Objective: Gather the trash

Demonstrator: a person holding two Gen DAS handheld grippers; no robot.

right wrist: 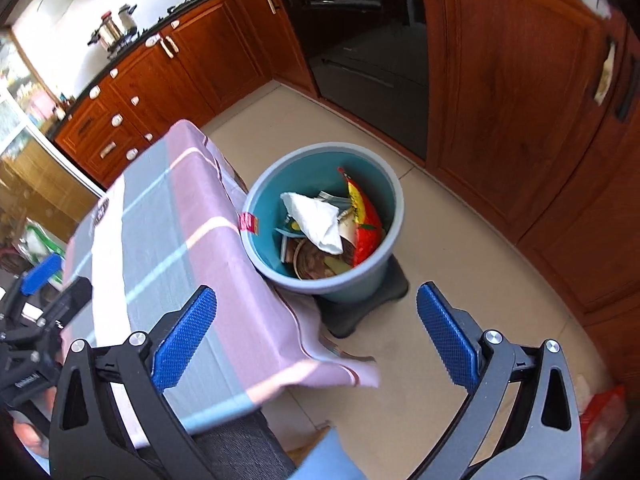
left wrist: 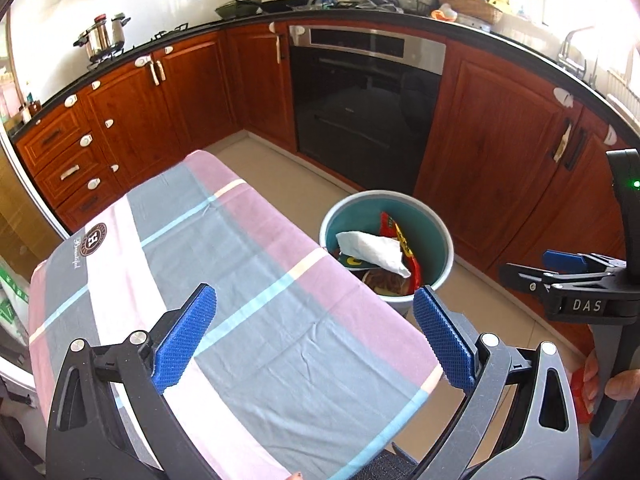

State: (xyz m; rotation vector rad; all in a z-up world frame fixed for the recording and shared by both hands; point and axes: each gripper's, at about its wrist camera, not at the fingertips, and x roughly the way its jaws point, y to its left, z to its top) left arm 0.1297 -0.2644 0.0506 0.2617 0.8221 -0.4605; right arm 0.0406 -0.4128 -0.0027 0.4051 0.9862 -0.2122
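A soft woven cloth in pink, grey and white checks point(left wrist: 224, 264) drapes the surface, matt. The round teal plastic bin point(right wrist: 256, 208) looks smooth, holding crumpled white paper point(right wrist: 316, 220) and a glossy red foil wrapper point(right wrist: 362, 220). Reddish varnished wooden cupboards point(left wrist: 496, 128) shine beside a glossy black glass oven door point(left wrist: 360, 112). The gripper pads point(left wrist: 184, 336) are knurled blue rubber on matt black plastic.

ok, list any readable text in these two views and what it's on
"DAS": white letters on the body of the right gripper, seen in the left wrist view.
"H": middle of the round dark emblem on the tablecloth; its ring text is too small to read.
Cursive line under the emblem: looks like "Beautiful", not certain.
Red tag at the cloth edge by the bin: blurred.
Red snack wrapper in the bin: print unreadable.
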